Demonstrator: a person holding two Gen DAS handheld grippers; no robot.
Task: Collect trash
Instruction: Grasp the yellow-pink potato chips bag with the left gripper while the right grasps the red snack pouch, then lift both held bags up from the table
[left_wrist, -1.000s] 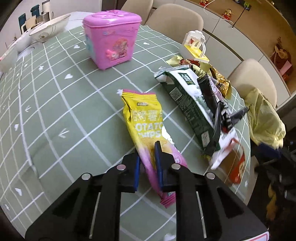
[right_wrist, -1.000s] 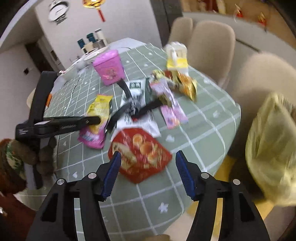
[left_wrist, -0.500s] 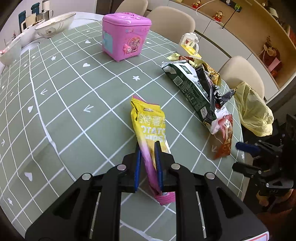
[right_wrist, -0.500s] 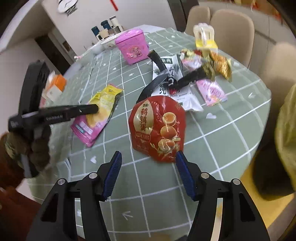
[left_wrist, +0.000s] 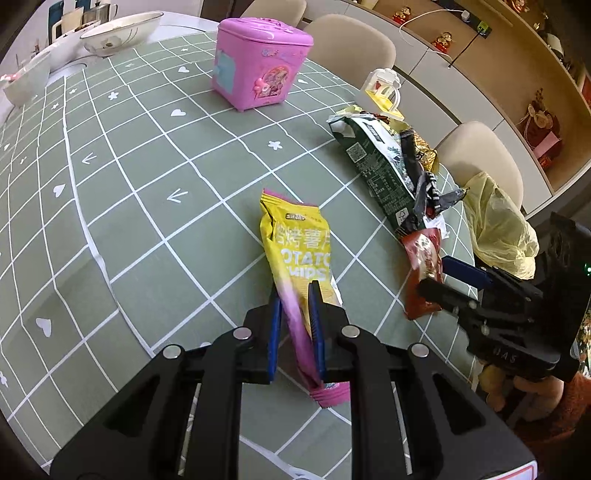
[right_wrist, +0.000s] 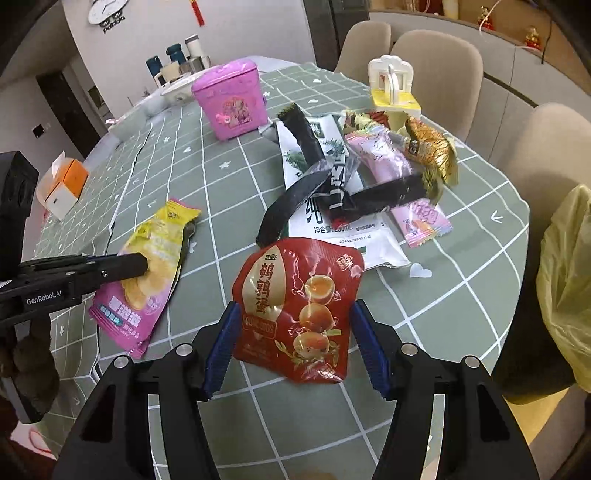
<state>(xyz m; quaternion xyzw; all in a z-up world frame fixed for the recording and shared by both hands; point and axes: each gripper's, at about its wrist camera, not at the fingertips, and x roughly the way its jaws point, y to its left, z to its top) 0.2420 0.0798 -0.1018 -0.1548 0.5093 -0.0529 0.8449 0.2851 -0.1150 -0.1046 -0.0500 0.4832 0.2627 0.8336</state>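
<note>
Red foil fills the lower centre of your right wrist view: the quail-egg packet (right_wrist: 299, 310) lies flat on the green checked tablecloth (right_wrist: 461, 295) between the blue pads of your right gripper (right_wrist: 293, 341), whose jaws have just been closing in; a sliver of cloth shows on either side, so the pads are not yet pressing it. Keep the fingertips low so the lower pad slides under the packet's near edge, and finish the squeeze on the flat body rather than a corner, which would likely slip out. In the left wrist view, bottom centre, your left gripper (left_wrist: 293, 317) has its fingers nearly together, pinching the pink lower end of the yellow potato chip bag (left_wrist: 299, 251); the rest of the bag trails up the frame on the cloth. Hold that pinch steady while the right hand works, since a thin bag held by its end will swing. Further up, at centre right of the right wrist view, the remaining wrappers (right_wrist: 347, 177) lie in a loose heap, touching and overlapping. At the right edge hangs the yellow plastic bag (right_wrist: 565, 280), off the table's rim; I judge that is where both packets go. The pink box (right_wrist: 231, 99) and the white and yellow toy (right_wrist: 393, 88) stand beyond the heap, at the top.
</note>
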